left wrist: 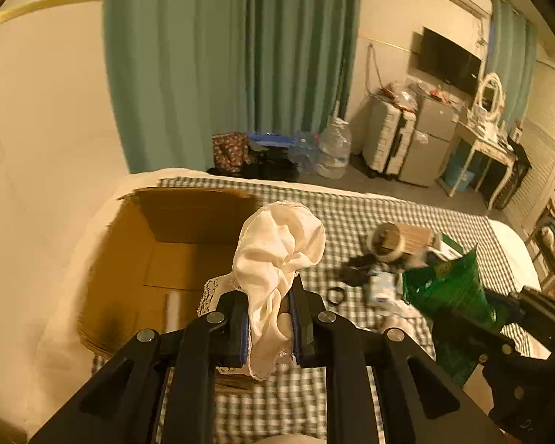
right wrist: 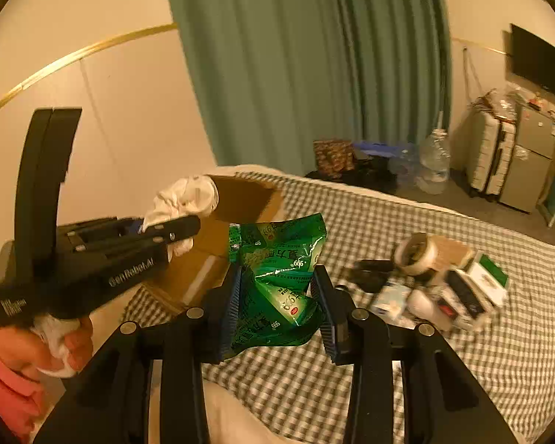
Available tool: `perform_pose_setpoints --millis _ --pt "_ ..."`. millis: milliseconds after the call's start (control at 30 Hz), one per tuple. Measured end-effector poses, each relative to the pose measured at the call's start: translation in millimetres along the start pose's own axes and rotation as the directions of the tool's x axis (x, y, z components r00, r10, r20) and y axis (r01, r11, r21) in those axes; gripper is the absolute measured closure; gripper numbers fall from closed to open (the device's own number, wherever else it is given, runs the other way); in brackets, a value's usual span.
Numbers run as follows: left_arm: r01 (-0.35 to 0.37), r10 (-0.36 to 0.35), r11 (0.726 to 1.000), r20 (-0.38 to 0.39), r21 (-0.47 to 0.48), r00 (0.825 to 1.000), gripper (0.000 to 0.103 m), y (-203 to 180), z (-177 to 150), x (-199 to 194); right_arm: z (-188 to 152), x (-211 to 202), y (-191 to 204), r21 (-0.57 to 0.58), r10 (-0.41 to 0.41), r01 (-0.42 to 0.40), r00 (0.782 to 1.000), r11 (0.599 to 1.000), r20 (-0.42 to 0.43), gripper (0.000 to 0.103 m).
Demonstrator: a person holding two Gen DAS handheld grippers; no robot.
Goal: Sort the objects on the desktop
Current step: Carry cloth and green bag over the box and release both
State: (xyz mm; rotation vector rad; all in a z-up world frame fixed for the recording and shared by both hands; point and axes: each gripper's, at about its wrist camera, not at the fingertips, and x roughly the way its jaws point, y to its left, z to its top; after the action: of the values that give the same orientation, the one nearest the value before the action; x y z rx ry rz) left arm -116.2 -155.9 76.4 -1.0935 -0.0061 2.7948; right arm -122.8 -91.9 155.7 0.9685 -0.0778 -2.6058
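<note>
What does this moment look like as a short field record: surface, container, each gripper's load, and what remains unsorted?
surface: green-checked cloth over a bed
container: open cardboard box, looks empty where visible
left gripper: shut on a white lace-trimmed cloth, held in front of the box
right gripper: shut on a crumpled green foil packet
unsorted pile: tape roll, white-and-green carton, small dark items, blurred
person: pink sleeve at the left gripper's handle
</note>
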Motion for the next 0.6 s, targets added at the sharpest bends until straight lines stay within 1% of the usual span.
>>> perform_pose_setpoints --millis 100,233,367,467,600 --pt "-0.019 0.019 0.999 -0.010 -0.046 1.000 0.086 36 -7 13 5 23 17 -0.008 0.034 -0.035 0.999 0.999 -0.028 0.066" --pt "-0.011 0.006 0.994 -0.044 -0.113 0.999 0.086 75 -17 38 12 54 38 -0.033 0.049 -0.051 0.997 0.998 -0.053 0.066" --pt "-0.012 0.006 0.985 -0.033 -0.175 0.999 0.086 109 -29 53 18 88 53 -0.017 0.083 -0.085 0.993 0.996 -0.085 0.066" --pt "0.008 -0.016 0.981 -0.041 -0.193 0.999 0.086 123 -37 65 19 113 64 -0.018 0.080 -0.083 0.990 0.996 -0.112 0.065" --pt "-0.015 0.003 0.982 -0.061 -0.190 0.998 0.086 134 -46 80 21 145 73 -0.002 0.079 -0.080 0.986 0.997 -0.146 0.065"
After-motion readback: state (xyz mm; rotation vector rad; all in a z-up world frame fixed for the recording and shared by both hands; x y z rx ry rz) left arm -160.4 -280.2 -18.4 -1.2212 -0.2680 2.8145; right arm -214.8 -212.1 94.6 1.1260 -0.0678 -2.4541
